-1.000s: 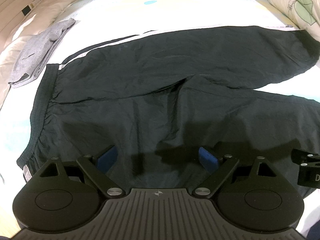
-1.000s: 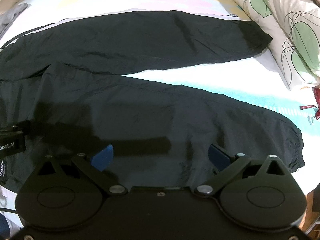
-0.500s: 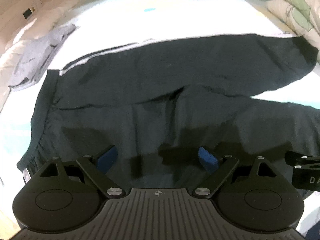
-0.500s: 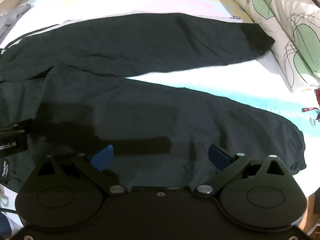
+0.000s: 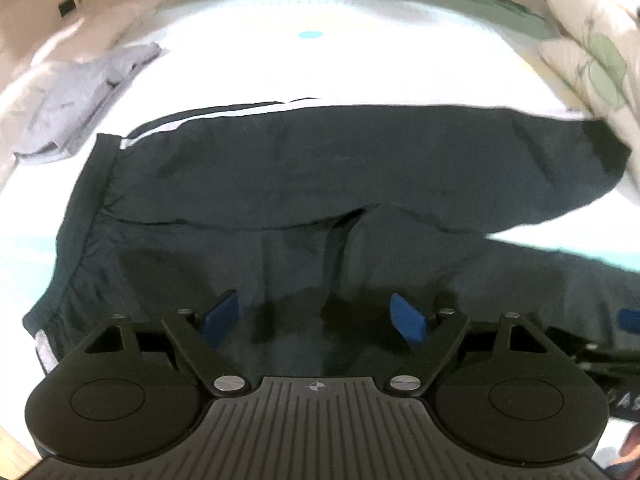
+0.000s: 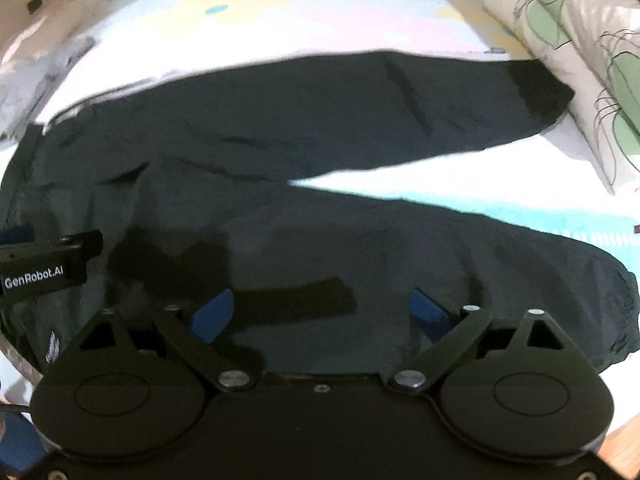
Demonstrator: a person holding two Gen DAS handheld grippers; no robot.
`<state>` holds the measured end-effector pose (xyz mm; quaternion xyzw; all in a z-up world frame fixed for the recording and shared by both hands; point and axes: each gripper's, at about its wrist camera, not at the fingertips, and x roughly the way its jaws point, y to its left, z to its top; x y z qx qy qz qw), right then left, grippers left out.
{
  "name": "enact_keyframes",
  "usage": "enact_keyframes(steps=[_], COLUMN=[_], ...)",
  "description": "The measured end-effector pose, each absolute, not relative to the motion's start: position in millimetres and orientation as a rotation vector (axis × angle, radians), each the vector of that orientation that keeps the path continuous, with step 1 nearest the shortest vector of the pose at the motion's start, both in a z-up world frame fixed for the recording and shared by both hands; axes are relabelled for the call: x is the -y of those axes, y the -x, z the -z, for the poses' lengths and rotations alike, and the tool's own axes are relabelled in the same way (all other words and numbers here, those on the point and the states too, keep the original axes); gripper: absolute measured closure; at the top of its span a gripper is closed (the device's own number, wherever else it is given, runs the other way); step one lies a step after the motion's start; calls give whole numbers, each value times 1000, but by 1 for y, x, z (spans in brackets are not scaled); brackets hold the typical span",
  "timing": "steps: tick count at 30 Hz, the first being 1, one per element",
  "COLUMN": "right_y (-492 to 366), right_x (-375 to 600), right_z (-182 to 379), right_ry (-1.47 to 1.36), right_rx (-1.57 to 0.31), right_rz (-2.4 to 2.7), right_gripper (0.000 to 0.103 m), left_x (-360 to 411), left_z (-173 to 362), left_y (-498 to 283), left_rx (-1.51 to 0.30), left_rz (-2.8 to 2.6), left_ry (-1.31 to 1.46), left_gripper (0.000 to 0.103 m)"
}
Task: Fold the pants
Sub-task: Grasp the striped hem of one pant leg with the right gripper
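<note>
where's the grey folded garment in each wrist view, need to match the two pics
Left wrist view: the grey garment lies upper left on the bed, beyond the pants' waistband.
Right wrist view: the grey garment is only a blurred strip at the left edge.
Shared landmark: the far leg's cuff beside the leaf-print pillow.

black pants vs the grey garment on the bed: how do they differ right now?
The black pants lie spread flat, legs splayed apart; the grey garment lies bunched in a small heap. The pants fill mid-bed under both grippers; the grey garment sits off by the far left edge. The pants bear a white side stripe; the grey garment looks plain. Both rest on the pale patterned bedsheet, ungripped.
</note>
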<state>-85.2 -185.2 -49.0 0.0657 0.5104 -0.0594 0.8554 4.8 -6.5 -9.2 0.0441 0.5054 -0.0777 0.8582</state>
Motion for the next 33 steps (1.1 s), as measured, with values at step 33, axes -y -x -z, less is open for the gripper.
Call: enact_keyframes(steps=[33], right_y=[-193], right_x=[307], right_z=[75], right_ry=[-490], right_rx=[-963], right_rz=[567], right_gripper=[23], left_x=[-17], left_z=[-15], left_y=[-106], left_rx=[-956], left_rz=[17], left_ry=[-98], left_gripper=[22])
